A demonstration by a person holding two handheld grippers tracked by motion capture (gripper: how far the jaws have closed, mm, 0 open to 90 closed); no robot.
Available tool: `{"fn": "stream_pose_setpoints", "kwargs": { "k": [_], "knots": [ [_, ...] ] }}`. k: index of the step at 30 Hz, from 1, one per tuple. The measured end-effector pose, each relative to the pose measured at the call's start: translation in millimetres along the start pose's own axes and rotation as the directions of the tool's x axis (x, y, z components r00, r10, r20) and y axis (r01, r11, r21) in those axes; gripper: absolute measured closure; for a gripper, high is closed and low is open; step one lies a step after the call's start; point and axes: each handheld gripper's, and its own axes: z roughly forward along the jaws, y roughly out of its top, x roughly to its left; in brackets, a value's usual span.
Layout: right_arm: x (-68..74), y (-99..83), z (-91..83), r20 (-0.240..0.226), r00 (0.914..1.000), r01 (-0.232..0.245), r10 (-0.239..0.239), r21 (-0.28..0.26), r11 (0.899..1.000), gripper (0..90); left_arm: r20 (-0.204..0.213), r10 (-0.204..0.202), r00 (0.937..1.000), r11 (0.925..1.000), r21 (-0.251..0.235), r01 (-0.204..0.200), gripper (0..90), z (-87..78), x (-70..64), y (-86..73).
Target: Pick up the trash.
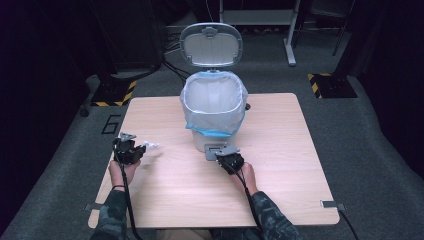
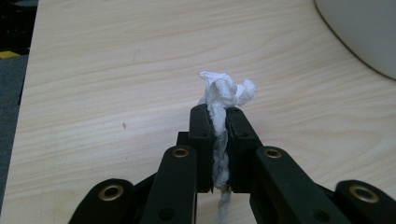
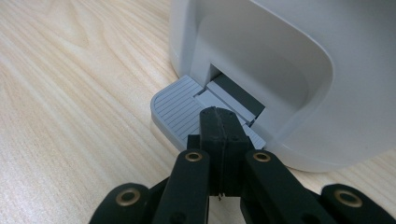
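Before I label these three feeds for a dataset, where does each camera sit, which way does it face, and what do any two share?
High view: above the person's side, looking forward and down on the table and open pedal bin; both forearms and grippers enter from below.
Left gripper view: rides the left gripper, facing along its jaws, shut on a crumpled tissue.
Right gripper view: rides the right gripper, jaws shut, pressing on the bin's pedal.
Shared: the high view also shows the tissue and the pedal.
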Motion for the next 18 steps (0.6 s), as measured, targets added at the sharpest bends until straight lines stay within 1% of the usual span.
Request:
{"fn": "stream_pose_setpoints", "kwargs": {
  "k": [2,3,4,9,11,12,13,17,18],
  "knots": [
    [-0.1,0.0,0.0,-0.001,1.0,-0.001,0.001,0.0,1.0,90.0,0.004,0.005,1.0,1.0,-0.002,-0.005,83.0,-4.1,-1.2,2.9],
    [0.0,0.0,0.0,0.0,1.0,0.0,0.0,0.0,1.0,90.0,0.007,0.014,0.9999,0.9998,-0.011,-0.014,83.0,-5.8,-1.7,4.8],
    [0.0,0.0,0.0,0.0,1.0,-0.001,0.001,0.0,1.0,90.0,0.007,0.013,0.9999,0.9998,-0.012,-0.013,83.0,-7.2,-2.6,5.9],
    [-0.5,0.0,0.3,0.0,1.0,0.004,-0.004,-0.004,1.0,90.0,0.009,0.036,0.9993,0.9989,-0.03,-0.035,83.1,-14.2,-7.0,14.5],
    [-0.1,0.0,-0.2,-0.002,1.0,-0.001,0.001,0.003,1.0,90.0,0.007,0.042,0.9991,0.9985,-0.036,-0.042,83.1,-16.2,-8.4,17.2],
    [-0.9,0.1,0.2,0.0,1.0,0.008,-0.008,-0.003,1.0,90.0,0.008,0.044,0.999,0.9983,-0.039,-0.043,83.1,-17.7,-9.2,19.0],
    [-2.5,0.1,1.2,0.003,0.9995,0.03,-0.03,-0.019,0.999,90.0,0.009,0.047,0.9989,0.9981,-0.04,-0.046,83.1,-18.5,-9.5,20.1],
    [-2.4,0.1,1.1,0.002,0.9996,0.027,-0.027,-0.017,1.0,90.0,0.01,0.057,0.9983,0.997,-0.052,-0.057,83.2,-24.1,-12.0,26.1],
    [-1.6,0.0,0.7,0.0,0.9999,0.014,-0.014,-0.008,1.0,90.0,0.009,0.063,0.9979,0.9966,-0.053,-0.063,83.2,-25.4,-12.4,27.7]
  ]
}}
